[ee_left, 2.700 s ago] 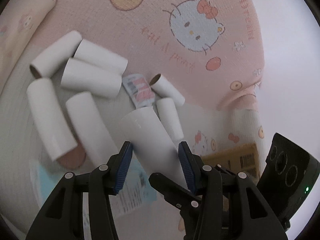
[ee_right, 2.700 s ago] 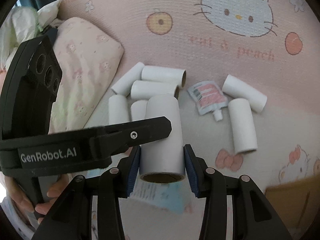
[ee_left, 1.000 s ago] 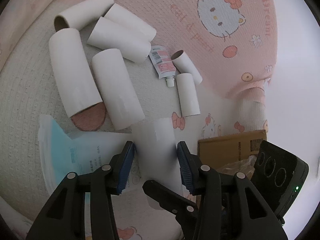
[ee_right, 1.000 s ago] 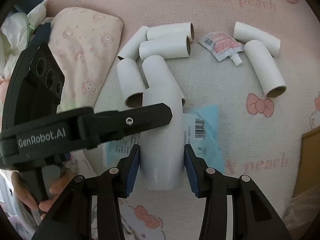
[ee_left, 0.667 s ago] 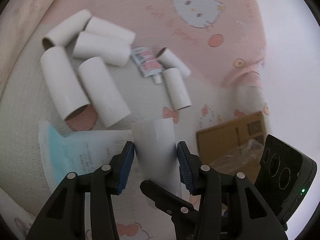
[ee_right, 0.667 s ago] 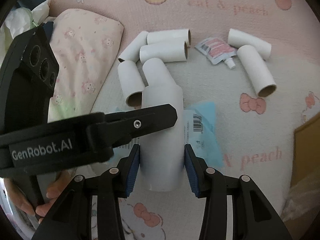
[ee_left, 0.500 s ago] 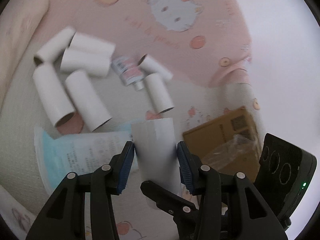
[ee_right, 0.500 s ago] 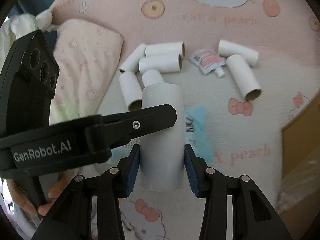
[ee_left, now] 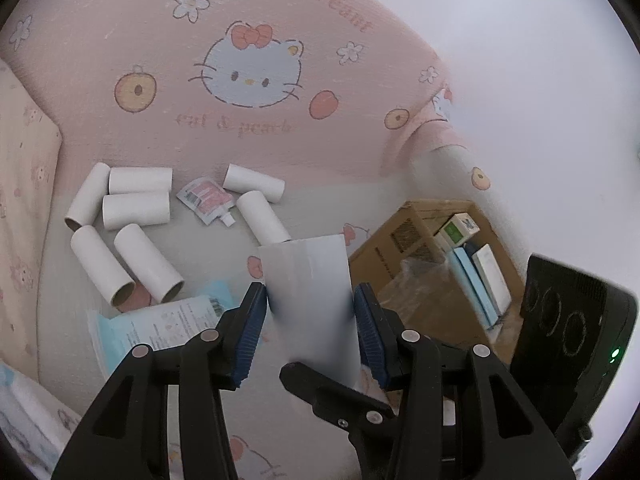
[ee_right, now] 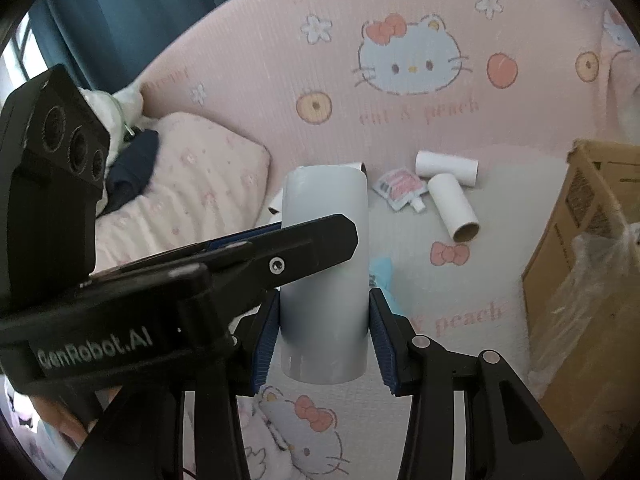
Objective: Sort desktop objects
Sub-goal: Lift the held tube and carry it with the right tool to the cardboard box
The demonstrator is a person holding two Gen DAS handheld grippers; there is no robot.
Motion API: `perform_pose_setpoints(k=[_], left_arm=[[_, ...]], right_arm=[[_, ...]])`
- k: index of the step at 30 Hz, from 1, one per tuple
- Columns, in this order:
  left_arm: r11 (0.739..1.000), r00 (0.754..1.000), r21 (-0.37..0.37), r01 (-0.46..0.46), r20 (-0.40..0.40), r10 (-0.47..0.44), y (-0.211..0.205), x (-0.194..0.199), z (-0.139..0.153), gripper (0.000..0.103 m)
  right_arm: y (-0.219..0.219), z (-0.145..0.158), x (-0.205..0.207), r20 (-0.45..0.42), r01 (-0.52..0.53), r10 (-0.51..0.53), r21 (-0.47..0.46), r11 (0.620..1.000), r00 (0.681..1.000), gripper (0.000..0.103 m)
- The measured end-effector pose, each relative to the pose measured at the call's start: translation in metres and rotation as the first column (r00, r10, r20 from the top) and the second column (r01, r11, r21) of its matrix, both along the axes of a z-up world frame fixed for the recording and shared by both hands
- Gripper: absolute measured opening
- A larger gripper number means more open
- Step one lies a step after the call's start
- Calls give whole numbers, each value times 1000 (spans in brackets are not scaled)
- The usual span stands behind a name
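Observation:
A big white cardboard tube (ee_left: 308, 300) hangs in the air, held at once by both grippers. My left gripper (ee_left: 310, 312) is shut on it, blue pads pressed to its two sides. In the right wrist view the same tube (ee_right: 324, 272) stands upright between the pads of my right gripper (ee_right: 324, 336), also shut on it. The left gripper's black finger (ee_right: 304, 244) crosses in front of the tube there. On the bed below lie several smaller white tubes (ee_left: 136, 204) and a pink-and-white spout pouch (ee_left: 206, 198).
An open cardboard box (ee_left: 404, 232) with small boxes and a clear plastic bag stands at the right. A light blue packet (ee_left: 160, 324) lies under the grippers. A pale pillow (ee_right: 192, 184) is at the left, a pink cartoon-cat blanket (ee_left: 248, 32) behind.
Both grippers have risen with the big tube, so the tubes on the bed look smaller and farther. The cardboard box has come further into view at the right.

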State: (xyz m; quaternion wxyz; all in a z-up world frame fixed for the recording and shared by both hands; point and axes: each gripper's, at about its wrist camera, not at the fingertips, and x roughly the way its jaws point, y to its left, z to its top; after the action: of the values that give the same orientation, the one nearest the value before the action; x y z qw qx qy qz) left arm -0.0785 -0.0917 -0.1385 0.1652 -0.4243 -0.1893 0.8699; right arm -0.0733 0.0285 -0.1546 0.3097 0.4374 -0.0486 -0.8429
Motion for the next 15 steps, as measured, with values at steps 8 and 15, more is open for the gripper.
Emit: perform_pose_setpoints(k=[8, 15], left_arm=[[999, 1000, -23, 26, 15, -25, 22, 2, 21, 48], [997, 997, -39, 72, 6, -72, 54, -2, 33, 48]], right_arm=[[33, 8, 14, 9, -9, 10, -199, 980, 1000, 41], [54, 20, 19, -44, 42, -50, -175, 984, 998, 41]])
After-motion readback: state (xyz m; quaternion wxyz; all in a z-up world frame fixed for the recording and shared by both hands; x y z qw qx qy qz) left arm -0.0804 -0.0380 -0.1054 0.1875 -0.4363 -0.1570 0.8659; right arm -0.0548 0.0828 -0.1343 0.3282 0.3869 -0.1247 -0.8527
